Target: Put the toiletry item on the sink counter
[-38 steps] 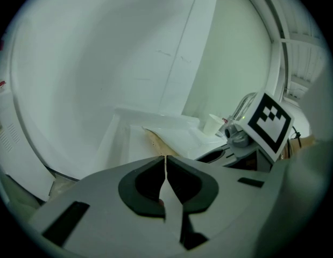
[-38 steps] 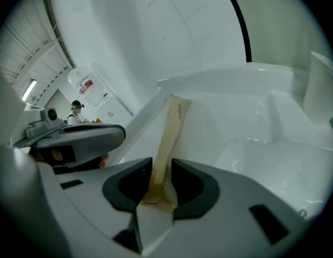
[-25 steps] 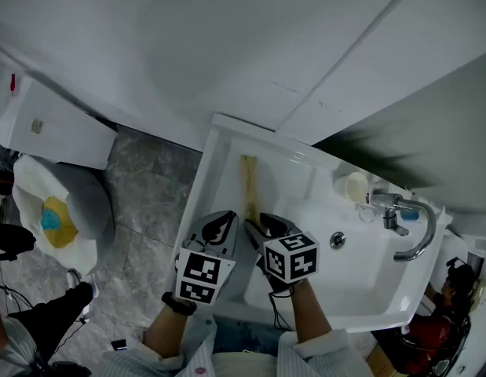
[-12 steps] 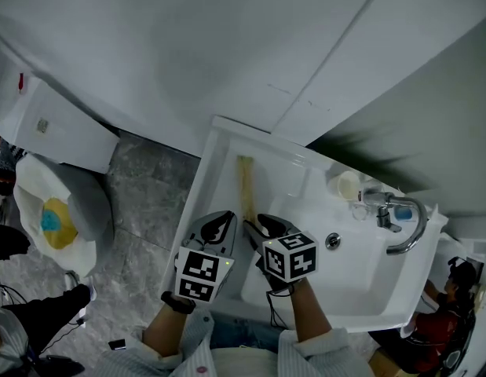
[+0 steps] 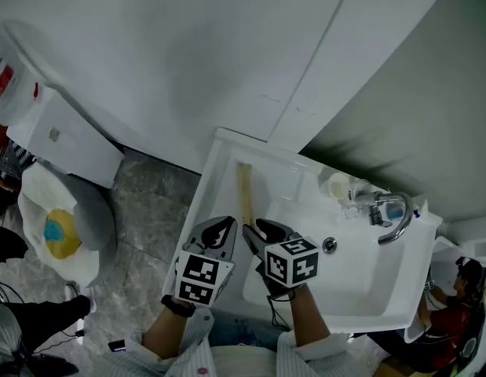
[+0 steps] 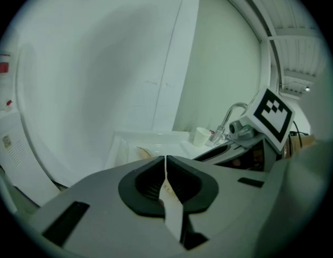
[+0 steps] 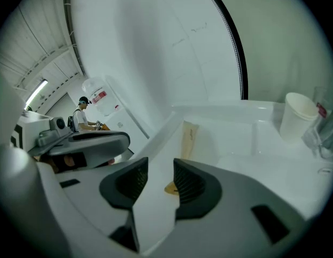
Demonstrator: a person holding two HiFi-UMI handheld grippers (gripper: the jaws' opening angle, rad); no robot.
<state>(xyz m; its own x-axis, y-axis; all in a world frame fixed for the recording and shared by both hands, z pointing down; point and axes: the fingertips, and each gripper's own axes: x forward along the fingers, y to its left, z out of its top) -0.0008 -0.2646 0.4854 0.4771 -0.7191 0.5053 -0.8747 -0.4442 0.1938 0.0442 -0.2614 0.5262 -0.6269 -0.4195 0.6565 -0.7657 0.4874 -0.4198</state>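
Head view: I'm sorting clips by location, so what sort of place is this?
Probably a bathroom: a white ceramic sink with a curved chrome tap, and a white toilet cistern nearby.

A small bathroom, seen from above.
A white sink (image 5: 215, 171) with a chrome faucet (image 5: 393, 220) fills the lower right of the head view; a toilet cistern (image 5: 66, 140) stands at left, with grey stone-look floor tiles (image 5: 148, 199) between them.

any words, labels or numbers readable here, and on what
Nothing reads clearly.
Red label on the white object: too blurred.
Sticker on the toilet tank: too small.
Faint print on the tan toiletry item: illegible.
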